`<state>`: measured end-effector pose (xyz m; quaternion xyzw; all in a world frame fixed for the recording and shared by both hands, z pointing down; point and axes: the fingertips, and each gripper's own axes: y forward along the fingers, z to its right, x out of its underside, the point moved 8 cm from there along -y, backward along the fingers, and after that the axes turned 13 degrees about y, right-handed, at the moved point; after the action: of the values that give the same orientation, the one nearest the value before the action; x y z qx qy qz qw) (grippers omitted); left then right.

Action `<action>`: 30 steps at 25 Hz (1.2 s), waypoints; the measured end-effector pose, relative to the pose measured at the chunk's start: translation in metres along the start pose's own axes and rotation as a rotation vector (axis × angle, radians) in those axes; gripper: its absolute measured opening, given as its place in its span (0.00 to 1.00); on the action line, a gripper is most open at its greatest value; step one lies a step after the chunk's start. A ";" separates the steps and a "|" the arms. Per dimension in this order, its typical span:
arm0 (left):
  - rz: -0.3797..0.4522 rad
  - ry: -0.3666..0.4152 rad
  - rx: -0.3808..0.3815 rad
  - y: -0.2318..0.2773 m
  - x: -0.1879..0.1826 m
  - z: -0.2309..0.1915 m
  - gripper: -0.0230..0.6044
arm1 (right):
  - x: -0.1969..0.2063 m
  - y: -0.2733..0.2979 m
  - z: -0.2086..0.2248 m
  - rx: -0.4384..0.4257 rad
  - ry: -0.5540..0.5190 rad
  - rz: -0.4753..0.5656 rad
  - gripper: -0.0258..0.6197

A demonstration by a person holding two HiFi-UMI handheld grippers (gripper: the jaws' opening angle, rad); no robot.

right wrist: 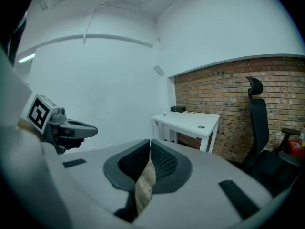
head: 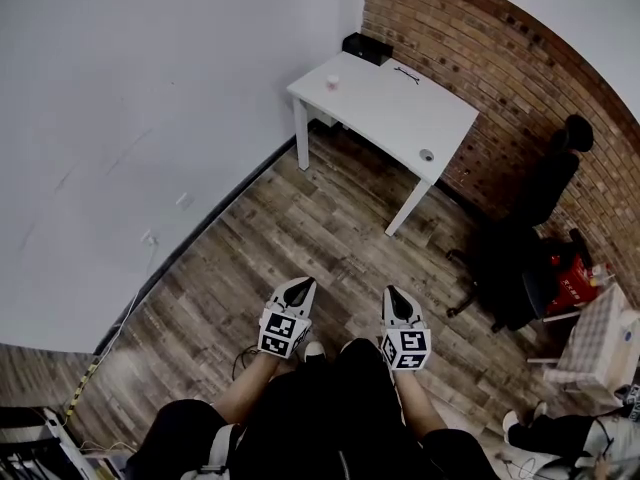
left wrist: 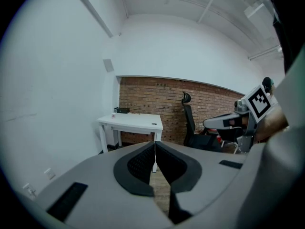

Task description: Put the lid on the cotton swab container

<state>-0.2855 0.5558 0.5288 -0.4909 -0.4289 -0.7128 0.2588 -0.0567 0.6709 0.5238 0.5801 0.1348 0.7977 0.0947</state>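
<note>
While both grippers hang over the wooden floor (head: pixel 300 218), well apart from the white desk (head: pixel 390 108), nothing of the task is in hand.

At the left, the left gripper (head: pixel 298 288) has its jaws pressed together with nothing between them; its own view shows the pads meeting in a thin line.

Farther left on the desk, near the back corner, stands a small pale pinkish thing (head: pixel 332 82), which I take to be the cotton swab container, though it is too small to tell for sure. Behind it, against the brick wall, sits a black box (head: pixel 367 48).

The right gripper (head: pixel 397 303) is likewise closed at the tips and empty, with only floor showing through the slot lower down.

Toward the desk's near right corner lies a small round thing (head: pixel 427 155), probably the lid.

Both pieces are likely thin plastic: very light, fairly stiff, smooth and apt to skid or tip under a sideways push. The lid, low and flat, looks best pinched across its rim, edge to edge, gently so that it does not flex or pop out. The container would want steadying low on its wall while the lid goes down square.

At the far right stands a black office chair (head: pixel 540 198).
</note>
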 end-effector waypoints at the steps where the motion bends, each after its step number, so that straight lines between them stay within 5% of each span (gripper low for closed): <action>1: -0.006 -0.003 0.006 0.000 0.001 -0.002 0.06 | 0.001 0.000 -0.001 0.004 0.005 0.000 0.08; 15: -0.025 -0.023 -0.013 0.045 -0.003 -0.040 0.06 | -0.009 0.062 0.024 -0.013 0.019 -0.036 0.08; 30: -0.053 -0.008 -0.067 0.180 -0.058 -0.111 0.06 | -0.078 0.195 0.100 -0.074 0.020 -0.053 0.08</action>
<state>-0.1742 0.3671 0.5231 -0.4905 -0.4188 -0.7314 0.2213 0.0639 0.4730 0.5457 0.5642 0.1215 0.8053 0.1357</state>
